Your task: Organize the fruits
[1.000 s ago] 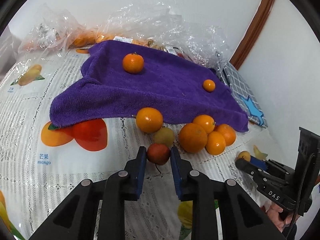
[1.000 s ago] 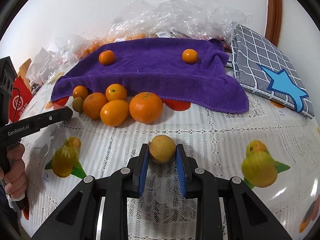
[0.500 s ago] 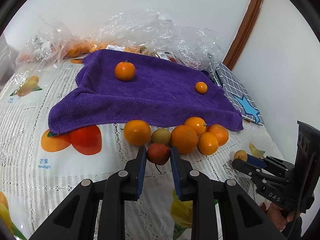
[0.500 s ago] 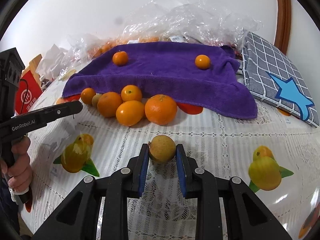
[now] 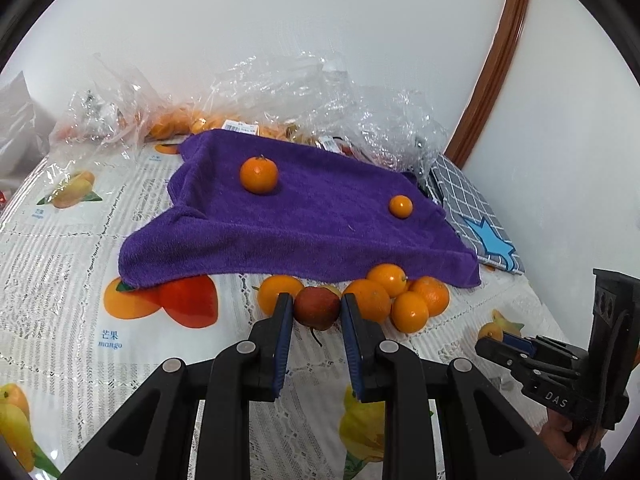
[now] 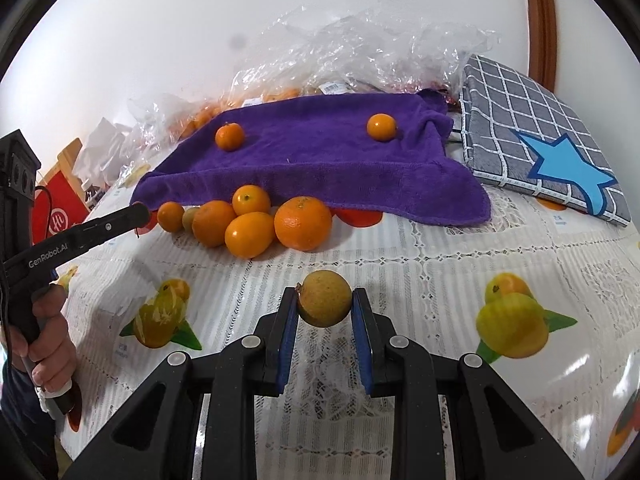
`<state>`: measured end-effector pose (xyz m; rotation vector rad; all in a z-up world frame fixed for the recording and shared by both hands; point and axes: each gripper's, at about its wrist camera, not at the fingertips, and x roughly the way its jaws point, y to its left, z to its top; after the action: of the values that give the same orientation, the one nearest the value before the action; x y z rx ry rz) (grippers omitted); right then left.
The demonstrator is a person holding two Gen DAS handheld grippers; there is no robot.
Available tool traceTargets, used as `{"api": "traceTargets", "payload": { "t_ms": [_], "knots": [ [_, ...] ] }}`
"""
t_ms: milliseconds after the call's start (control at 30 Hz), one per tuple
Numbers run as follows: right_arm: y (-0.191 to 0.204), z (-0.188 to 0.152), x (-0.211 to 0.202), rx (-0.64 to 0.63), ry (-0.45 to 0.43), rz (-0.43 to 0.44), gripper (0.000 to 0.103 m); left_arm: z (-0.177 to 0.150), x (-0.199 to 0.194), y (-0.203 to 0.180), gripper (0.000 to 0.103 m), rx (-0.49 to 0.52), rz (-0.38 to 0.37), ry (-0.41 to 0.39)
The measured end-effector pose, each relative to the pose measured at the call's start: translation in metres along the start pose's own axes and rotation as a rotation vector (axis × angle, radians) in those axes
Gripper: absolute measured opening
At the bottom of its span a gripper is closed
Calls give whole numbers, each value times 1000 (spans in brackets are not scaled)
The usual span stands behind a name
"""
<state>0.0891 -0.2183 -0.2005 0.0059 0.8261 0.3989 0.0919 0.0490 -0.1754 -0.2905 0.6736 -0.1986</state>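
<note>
My left gripper (image 5: 316, 312): matte black scissor arms, silver rivets, blue pads lining both fingers. Seen from the right wrist at 9 o'clock, its body reads "GenRobot.AI" in white, thin black cable trailing. Right gripper (image 6: 325, 304) built alike; its side, at 4 o'clock from the left wrist, marked "DAS".

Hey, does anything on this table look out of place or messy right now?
The purple towel lies rumpled, its front edge draped over the printed tablecloth. Crumpled plastic bags are heaped behind it, and loose oranges cluster at its edge.
</note>
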Motion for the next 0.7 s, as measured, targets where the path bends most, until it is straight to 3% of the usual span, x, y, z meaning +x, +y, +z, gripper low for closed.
{"api": "traceTargets", "payload": {
  "t_ms": [367,700],
  "knots": [
    [15,13,-31,-39,-71,-8,27,2,-12,1,23,-17,-27,-56],
    [20,26,-53,-84,-111,-30,27,15,-36,-7,23,13,9,-112]
  ]
}}
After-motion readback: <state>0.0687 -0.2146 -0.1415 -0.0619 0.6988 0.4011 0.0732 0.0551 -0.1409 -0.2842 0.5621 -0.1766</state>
